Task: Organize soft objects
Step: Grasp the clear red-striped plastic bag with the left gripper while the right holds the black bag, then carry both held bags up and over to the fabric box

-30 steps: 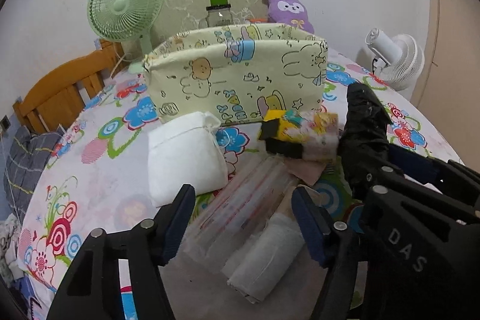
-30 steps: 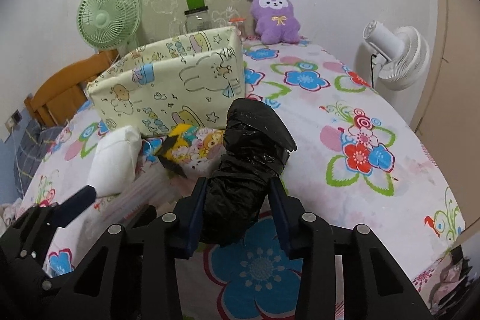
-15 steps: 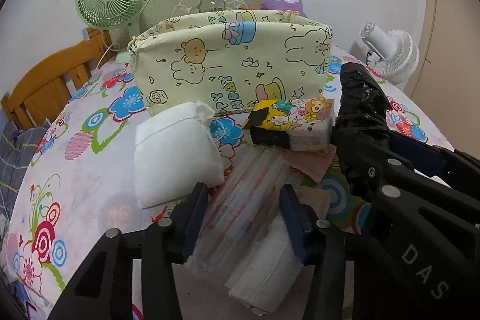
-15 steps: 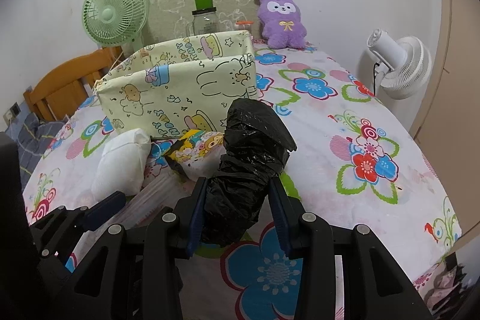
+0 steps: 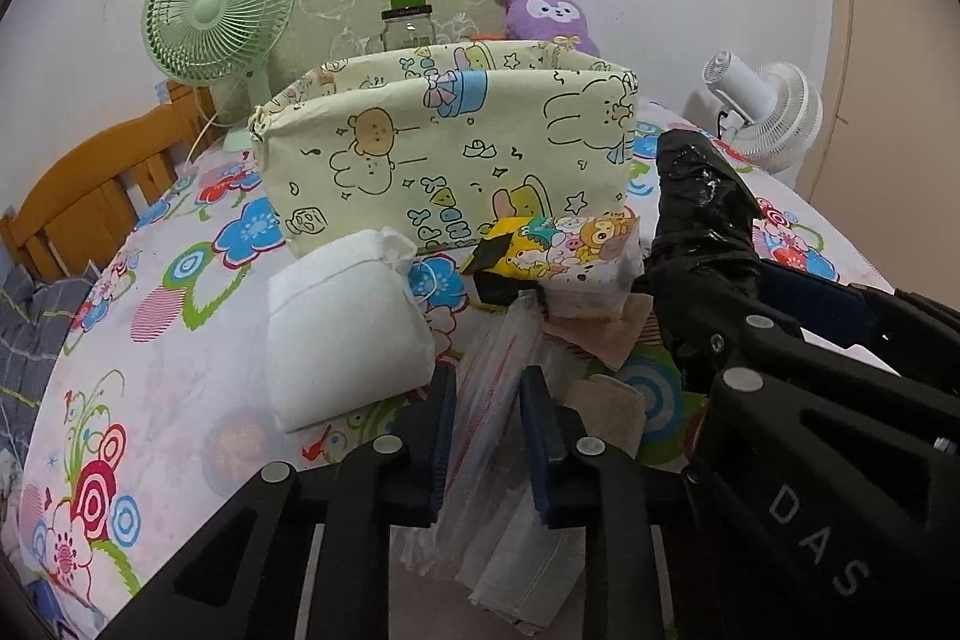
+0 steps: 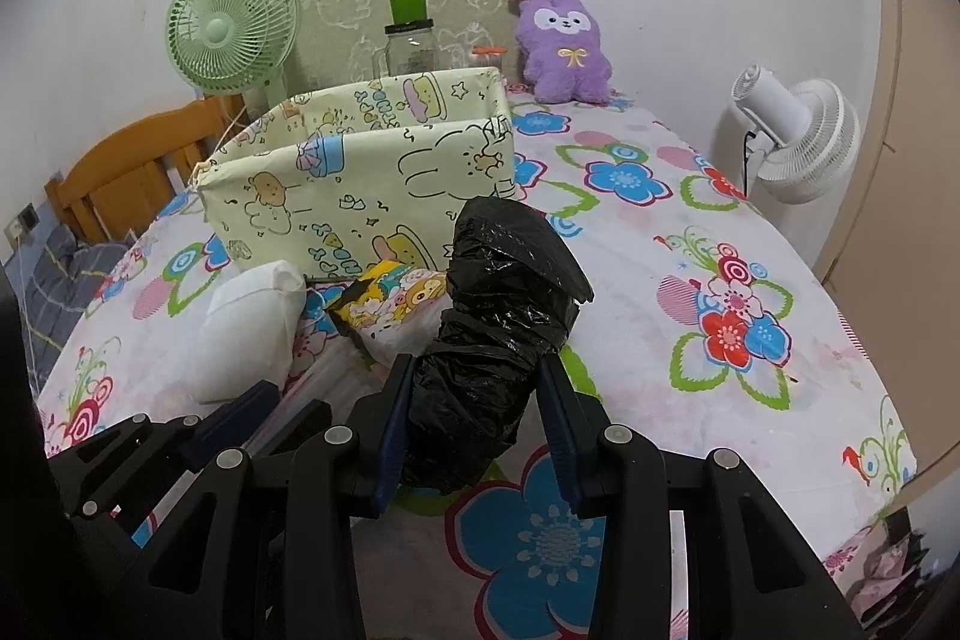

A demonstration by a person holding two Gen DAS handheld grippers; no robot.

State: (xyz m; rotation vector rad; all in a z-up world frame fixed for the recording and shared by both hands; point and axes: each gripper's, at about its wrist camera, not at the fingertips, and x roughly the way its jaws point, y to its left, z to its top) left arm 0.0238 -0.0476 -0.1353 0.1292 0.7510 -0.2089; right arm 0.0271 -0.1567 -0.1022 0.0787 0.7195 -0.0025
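Observation:
My left gripper (image 5: 487, 382) is closing its jaws on a clear plastic packet with red stripes (image 5: 510, 328), and the pads press its sides. A white wad (image 5: 528, 562) lies under it. To the left sits a white drawstring pouch (image 5: 345, 334). A cartoon-print tissue pack (image 5: 564, 256) lies just beyond, in front of the pale yellow fabric bin (image 5: 450, 148). My right gripper (image 6: 477, 370) is shut on a roll of black plastic bags (image 6: 504, 280), held above the flowered tablecloth (image 6: 660, 232). The bin (image 6: 360, 184) stands behind and to the left of it.
A green fan (image 5: 216, 10), a glass jar (image 6: 411, 46) and a purple plush toy (image 6: 564, 46) stand at the back by the wall. A white fan (image 6: 792, 136) sits off the table's right edge. A wooden chair back (image 5: 90, 196) is at the left.
The left gripper's jaws have come together around the clear striped packet, which now stands bunched between them. The right gripper keeps its hold on the black roll.

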